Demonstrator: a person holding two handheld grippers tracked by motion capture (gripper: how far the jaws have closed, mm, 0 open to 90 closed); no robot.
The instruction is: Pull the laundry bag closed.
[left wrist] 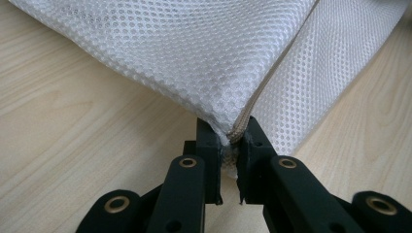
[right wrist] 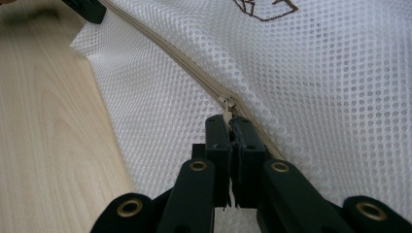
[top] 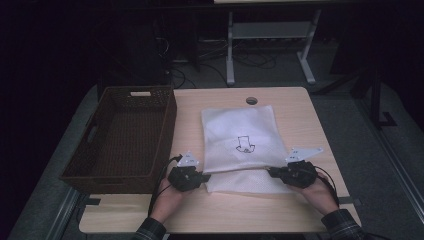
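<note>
White mesh zippered laundry bag [top: 239, 141] lying mid-frame on light wooden table [top: 300, 107], right of brown wicker basket [top: 122, 137]. Left gripper [left wrist: 228, 138] clamping bag's lower-left corner at zipper end. Right gripper [right wrist: 230, 127] pinching beige zipper pull [right wrist: 227, 104] at bag's lower-right edge.

Premises: a dim lab or test workspace. Beyond the light wooden table [top: 300, 107] stand a metal-framed bench [top: 270, 35] and loose floor cables [top: 250, 60]; a wicker basket [top: 125, 137] sits on it.
</note>
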